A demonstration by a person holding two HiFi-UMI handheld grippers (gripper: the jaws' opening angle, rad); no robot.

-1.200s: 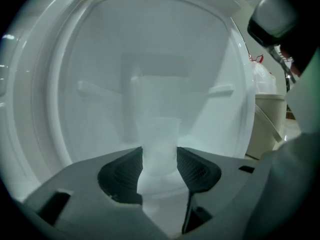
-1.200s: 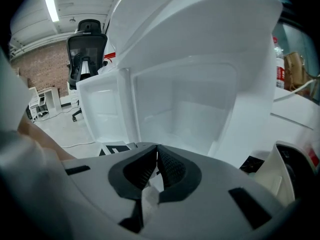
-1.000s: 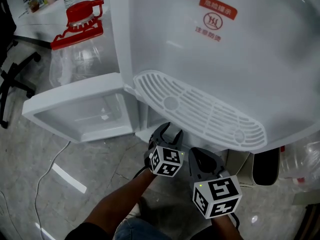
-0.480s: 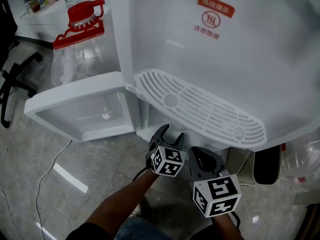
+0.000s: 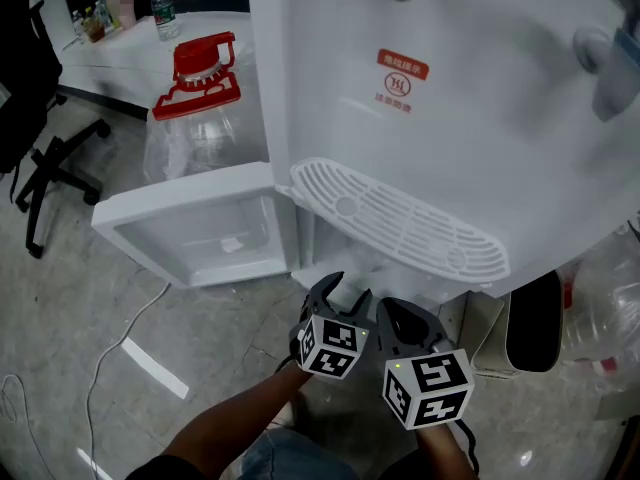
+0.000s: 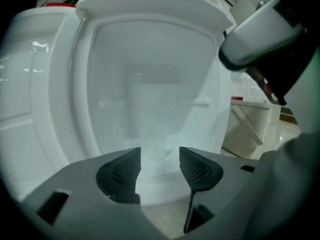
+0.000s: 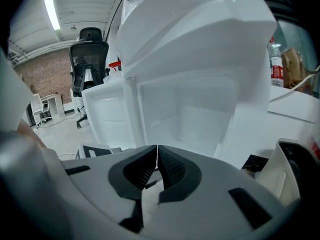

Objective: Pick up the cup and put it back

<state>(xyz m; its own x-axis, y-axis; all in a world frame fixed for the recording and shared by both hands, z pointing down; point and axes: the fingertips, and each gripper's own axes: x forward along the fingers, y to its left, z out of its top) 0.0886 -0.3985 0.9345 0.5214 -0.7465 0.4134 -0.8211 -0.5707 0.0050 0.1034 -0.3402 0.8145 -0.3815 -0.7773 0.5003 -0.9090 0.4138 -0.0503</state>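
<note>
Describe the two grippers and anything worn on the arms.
Both the left gripper and the right gripper have dark grey moulded bodies with two curved jaws lined with black cross-hatched pads. Each carries a white cube printed with black square markers. The left forearm shows no sleeve.

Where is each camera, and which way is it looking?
Head view: on the head, looking down at the water dispenser; forearm, left hand-held gripper, right hand-held gripper show.
Left gripper view: on that hand-held gripper, facing the cup ahead; its jaws, just opened, hold nothing.
Right gripper view: likewise, facing the dispenser; jaws shut.
All share the dispenser.
</note>
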